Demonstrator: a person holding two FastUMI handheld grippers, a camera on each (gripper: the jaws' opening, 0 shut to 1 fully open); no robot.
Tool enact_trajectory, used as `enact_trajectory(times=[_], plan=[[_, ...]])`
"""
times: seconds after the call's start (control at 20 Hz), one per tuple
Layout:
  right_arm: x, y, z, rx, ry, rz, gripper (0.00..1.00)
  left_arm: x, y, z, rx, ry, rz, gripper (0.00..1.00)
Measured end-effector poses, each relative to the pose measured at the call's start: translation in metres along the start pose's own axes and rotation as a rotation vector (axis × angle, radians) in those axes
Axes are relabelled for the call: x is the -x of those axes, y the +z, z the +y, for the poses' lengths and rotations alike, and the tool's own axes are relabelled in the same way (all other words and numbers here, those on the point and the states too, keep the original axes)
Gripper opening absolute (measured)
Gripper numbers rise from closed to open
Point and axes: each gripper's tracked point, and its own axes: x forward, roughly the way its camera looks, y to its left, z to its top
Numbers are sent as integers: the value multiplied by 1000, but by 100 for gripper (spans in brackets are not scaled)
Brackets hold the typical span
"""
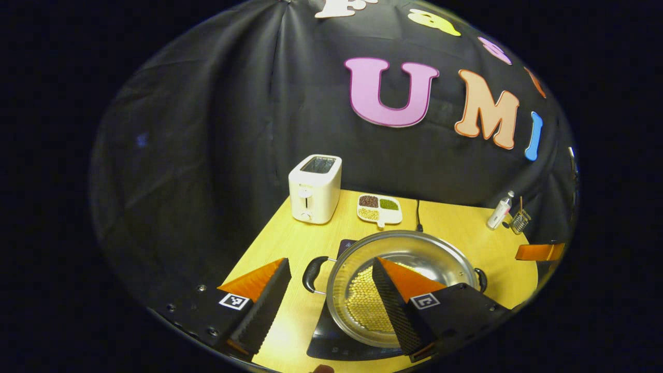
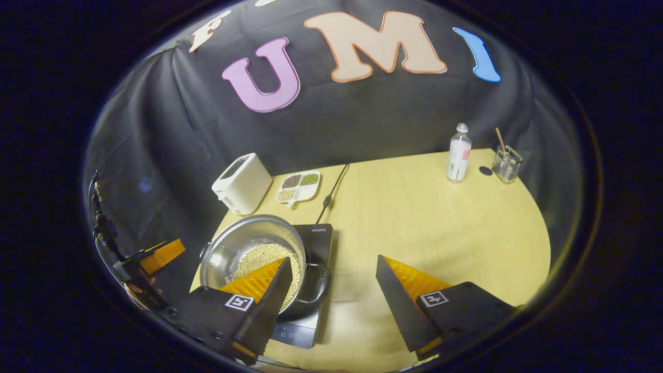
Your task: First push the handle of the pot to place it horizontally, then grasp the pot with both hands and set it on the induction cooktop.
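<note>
Sitting on the flat black induction cooktop [image 1: 331, 342] at the lower centre of the left gripper view, the round stainless-steel pot [image 1: 445, 259] holds a layer of pale yellow beans [image 1: 365, 305], and its black loop handle [image 1: 313, 273] sticks out sideways toward the left of the frame. The left gripper [image 1: 329, 305] hovers over it with jaws spread wide and nothing between them, one finger over the bare yellow wooden worktop [image 1: 456, 223] left of the handle, the other in front of the pot's bowl. Farther back stand a white two-slot toaster [image 1: 315, 188] and, just right of it, a white divided dish of mixed grains [image 1: 379, 209]; a small white bottle [image 1: 500, 211] and a clear glass cup [image 1: 519, 221] sit at the right edge. In the right gripper view the pot [image 2: 233, 248] lies at lower left on the cooktop [image 2: 317, 235], its near handle [image 2: 317, 290] pointing right. The right gripper [image 2: 331, 305] has jaws wide apart and empty, the left finger overlapping the pot's rim in the frame, the other over bare worktop [image 2: 424, 217]. The toaster [image 2: 241, 183] and dish [image 2: 298, 186] sit behind the pot, and the bottle [image 2: 459, 153] and cup [image 2: 506, 164] are at upper right.
</note>
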Motion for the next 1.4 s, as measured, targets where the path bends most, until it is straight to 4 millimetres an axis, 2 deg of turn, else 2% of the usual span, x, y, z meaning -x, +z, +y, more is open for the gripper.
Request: enact_trajectory(times=[0.1,0.2,0.35,0.4,0.45,0.5,0.55,0.75,0.8,0.85,0.9,1.1,1.15,1.2,1.35,1.4], plan=[[24,19,-7,43,24,-52,99,28,16,-12,-12,61,-64,96],[46,46,-9,74,57,-114,92,57,33,-33,2,116,-127,96],[76,85,-22,147,88,-231,92,95,63,-77,60,115,-229,96],[85,94,-25,170,98,-262,92,105,67,-90,69,108,-249,94],[95,102,-29,187,109,-291,92,115,72,-102,71,106,-275,96],[103,110,-32,194,118,-318,92,124,79,-113,69,107,-306,94],[112,117,-36,199,126,-344,92,132,86,-124,65,109,-339,96],[150,133,-56,183,142,-428,92,158,102,-171,73,93,-426,96],[158,136,-65,177,141,-444,92,161,103,-180,75,83,-441,93],[165,138,-74,170,137,-461,92,165,105,-190,69,81,-460,93],[172,141,-83,159,129,-475,99,168,107,-195,60,85,-483,96],[193,143,-111,97,129,-509,99,178,105,-229,6,73,-528,93],[195,144,-119,85,122,-522,99,180,104,-235,-4,66,-533,93],[196,142,-127,76,112,-524,92,180,101,-241,-14,57,-533,93],[196,133,-146,64,81,-513,92,184,98,-254,-41,35,-541,93],[197,133,-151,65,70,-516,92,183,98,-255,-50,35,-542,96]])
